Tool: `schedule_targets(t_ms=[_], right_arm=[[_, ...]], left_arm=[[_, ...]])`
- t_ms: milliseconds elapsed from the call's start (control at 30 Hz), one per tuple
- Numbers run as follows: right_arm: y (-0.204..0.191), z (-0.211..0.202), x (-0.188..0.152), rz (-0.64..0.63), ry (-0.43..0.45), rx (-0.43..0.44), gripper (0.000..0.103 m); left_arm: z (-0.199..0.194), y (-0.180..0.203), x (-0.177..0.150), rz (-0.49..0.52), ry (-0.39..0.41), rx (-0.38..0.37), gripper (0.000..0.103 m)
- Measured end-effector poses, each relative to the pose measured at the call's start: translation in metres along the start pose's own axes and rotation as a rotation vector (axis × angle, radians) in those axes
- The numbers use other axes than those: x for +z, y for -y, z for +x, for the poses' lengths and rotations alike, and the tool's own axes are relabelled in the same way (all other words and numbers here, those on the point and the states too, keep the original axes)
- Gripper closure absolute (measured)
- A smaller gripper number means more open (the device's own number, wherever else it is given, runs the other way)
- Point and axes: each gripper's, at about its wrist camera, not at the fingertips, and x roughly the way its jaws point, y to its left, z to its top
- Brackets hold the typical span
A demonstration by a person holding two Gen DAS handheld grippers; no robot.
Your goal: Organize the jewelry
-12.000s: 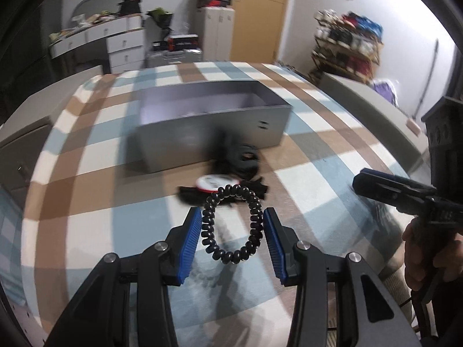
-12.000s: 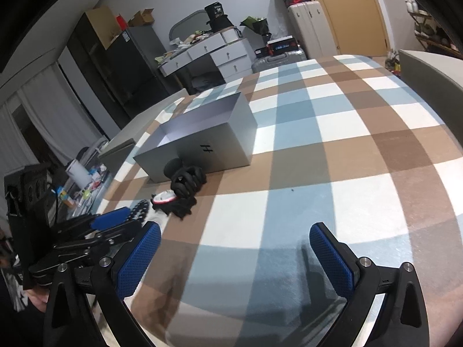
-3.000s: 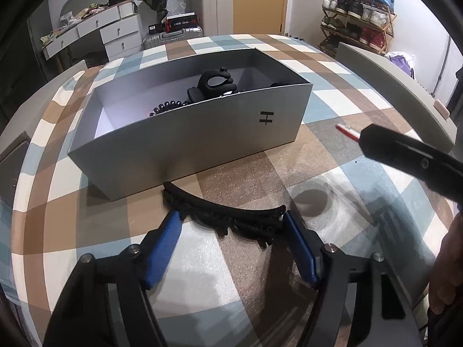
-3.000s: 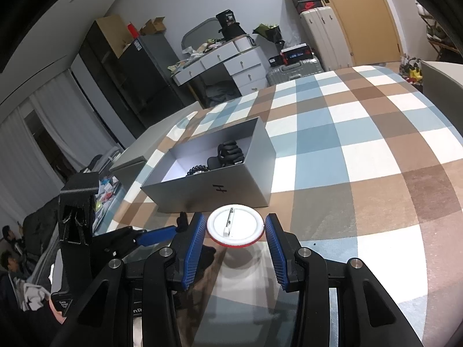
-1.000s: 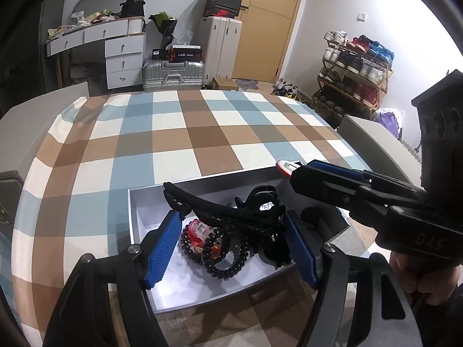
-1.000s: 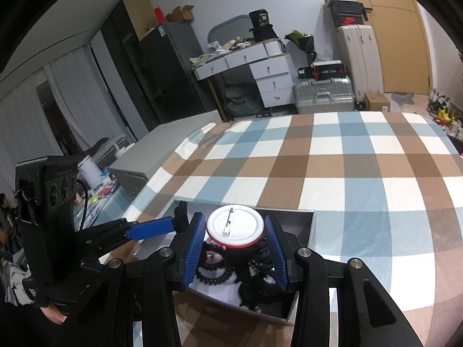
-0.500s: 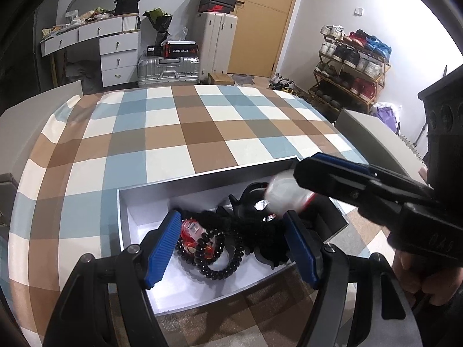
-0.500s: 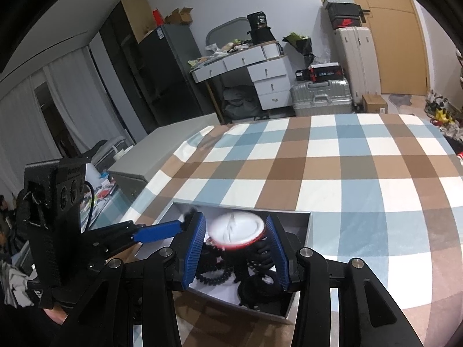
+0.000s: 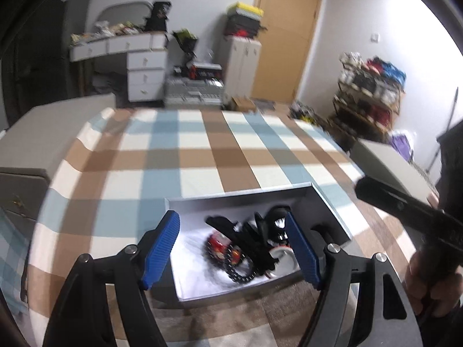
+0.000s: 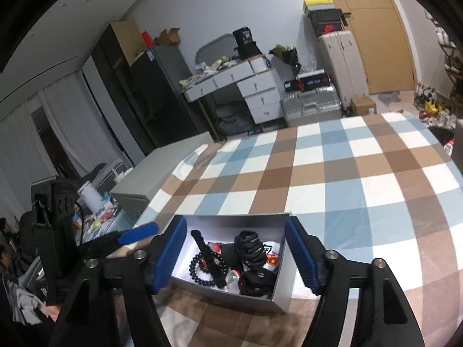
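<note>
Now both grippers hang spread and empty over the jewelry box.

Seen from the right wrist, the right gripper point(image 10: 235, 256) has its blue pads wide apart with nothing between them, poised above the grey box point(image 10: 231, 296) on the checked tablecloth point(image 10: 361, 179). Inside lie a black bead bracelet point(image 10: 202, 271), a long black hair clip point(image 10: 209, 258), black coiled hair ties point(image 10: 250, 248) and a white badge with a red rim point(image 10: 270, 256), all heaped together. From the left wrist, the left gripper point(image 9: 233, 253) is likewise spread with nothing held, above the same box point(image 9: 240, 199); the view is blurred, yet the bracelet point(image 9: 240, 274) and the badge point(image 9: 285, 261) show on its white floor.
</note>
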Motion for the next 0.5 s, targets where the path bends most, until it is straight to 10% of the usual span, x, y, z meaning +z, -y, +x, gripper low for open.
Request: schedule_targets(t_ms=[500], right_arm=[[-0.042, -0.051, -0.009, -0.200, 0.278, -0.061, 0.000]], left_arm=[[-0.047, 0.001, -0.011, 0.033, 0.342, 0.205, 0.012]])
